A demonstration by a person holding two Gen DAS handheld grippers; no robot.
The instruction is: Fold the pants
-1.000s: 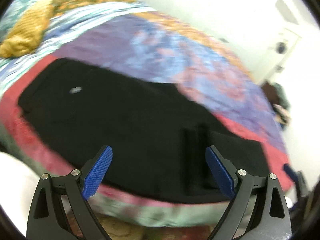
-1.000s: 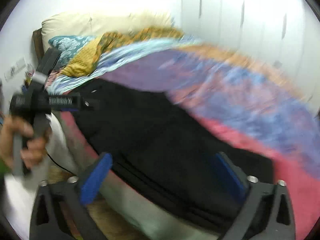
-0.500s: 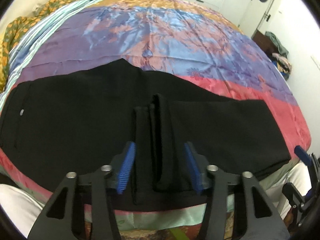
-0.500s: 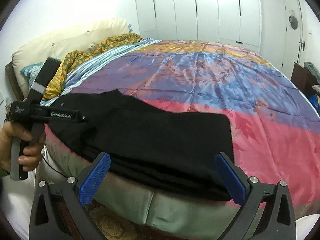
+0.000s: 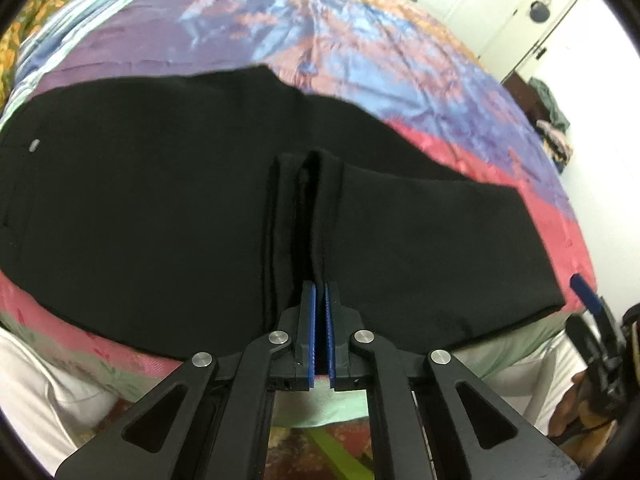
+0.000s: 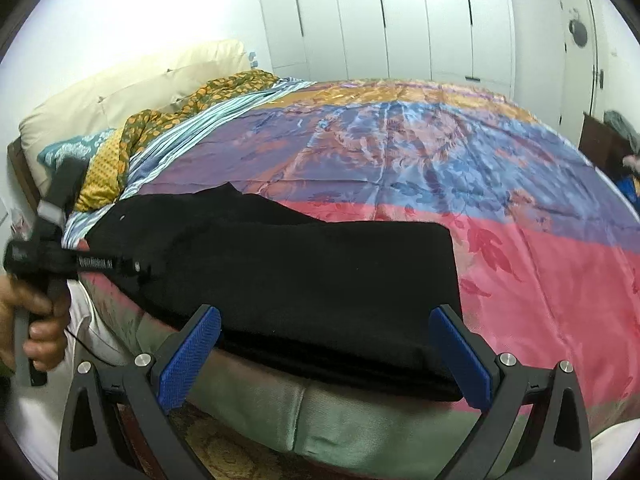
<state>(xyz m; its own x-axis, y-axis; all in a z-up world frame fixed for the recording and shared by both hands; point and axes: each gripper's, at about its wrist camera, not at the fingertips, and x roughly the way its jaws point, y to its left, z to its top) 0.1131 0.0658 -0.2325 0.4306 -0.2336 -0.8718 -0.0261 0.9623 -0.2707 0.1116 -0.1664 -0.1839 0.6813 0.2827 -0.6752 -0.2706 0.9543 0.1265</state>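
Black pants lie flat along the near edge of the bed, legs laid one on the other. My left gripper is shut on a pinched ridge of the pants' cloth near the middle of their near edge. In the right wrist view the pants end at the leg hems at right. My right gripper is open at the bed edge, straddling the leg end without touching it. The left gripper's handle shows at the left, held by a hand.
The bed has a shiny bedspread in purple, blue and pink. Pillows and a yellow patterned cloth lie at its head. White wardrobe doors stand behind. A dark stand with clothes is beyond the bed's foot.
My left gripper went from wide open to shut, pinching a ridge of pants cloth at the near edge. My right gripper stayed open and moved a little nearer the leg end.
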